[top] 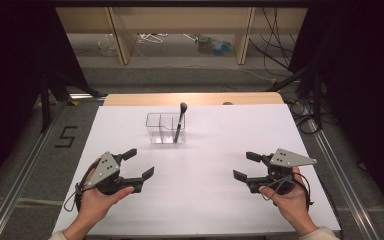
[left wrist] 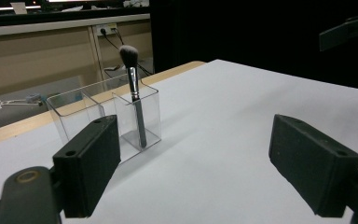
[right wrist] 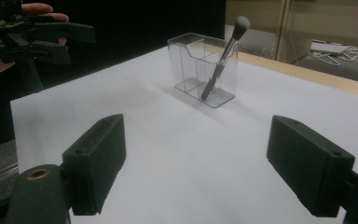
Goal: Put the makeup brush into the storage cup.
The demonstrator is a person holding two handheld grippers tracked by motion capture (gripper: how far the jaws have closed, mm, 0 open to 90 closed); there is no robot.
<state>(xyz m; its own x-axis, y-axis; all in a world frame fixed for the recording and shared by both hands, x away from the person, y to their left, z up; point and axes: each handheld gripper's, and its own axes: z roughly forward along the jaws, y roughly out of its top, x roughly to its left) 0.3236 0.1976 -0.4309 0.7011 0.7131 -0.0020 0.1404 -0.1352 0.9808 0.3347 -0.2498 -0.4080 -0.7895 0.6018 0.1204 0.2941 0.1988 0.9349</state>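
Stood leaning in the right compartment of a clear, hard-walled plastic organiser (top: 165,127) toward the table's far middle: a slim black-handled makeup brush (top: 180,121) with soft rounded bristles, long axis near upright, tip tilted far. Lay ahead of both tools, well apart and about equally near. Hovered over the smooth matte white table (top: 205,165), jaws spread wide and empty: left gripper (top: 139,163), right gripper (top: 246,165).

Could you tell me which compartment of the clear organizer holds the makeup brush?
The compartment at the organizer's right end as seen from the person's side holds the makeup brush, standing bristles up and leaning. The other compartments are empty.
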